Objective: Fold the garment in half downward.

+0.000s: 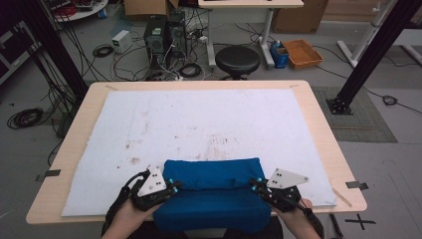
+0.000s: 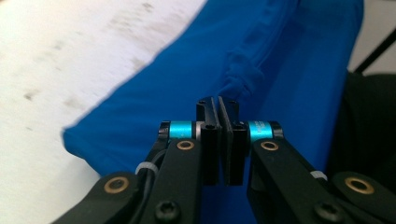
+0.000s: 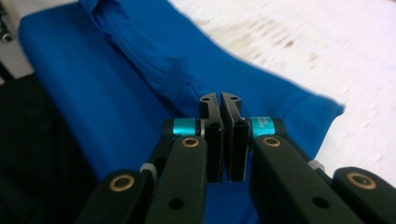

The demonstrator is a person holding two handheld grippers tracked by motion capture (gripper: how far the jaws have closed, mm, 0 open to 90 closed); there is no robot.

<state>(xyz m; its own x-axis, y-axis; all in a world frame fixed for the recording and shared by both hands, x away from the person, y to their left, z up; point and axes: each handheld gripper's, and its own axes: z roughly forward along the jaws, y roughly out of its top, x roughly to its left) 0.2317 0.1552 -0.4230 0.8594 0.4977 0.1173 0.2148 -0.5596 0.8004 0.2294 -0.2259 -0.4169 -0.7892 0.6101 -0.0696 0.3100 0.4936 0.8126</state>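
Note:
A blue cloth [image 1: 214,201] lies folded at the near edge of the table, its lower part hanging over the front. My left gripper [image 1: 174,187] is at the cloth's left end and my right gripper [image 1: 255,185] at its right end, both along the upper folded layer. In the left gripper view the left gripper [image 2: 218,100] has its jaws pressed together, with the blue cloth [image 2: 187,84] puckering right at the tips. The right gripper [image 3: 220,97] is likewise shut, the cloth [image 3: 116,84] bunching toward its tips.
A stained white mat [image 1: 199,119] covers most of the wooden table [image 1: 321,129]. Beyond the far edge stand a black stool [image 1: 237,59], computer towers [image 1: 164,32] with cables, and an orange crate [image 1: 302,52]. Black frame posts [image 1: 366,59] rise at both sides.

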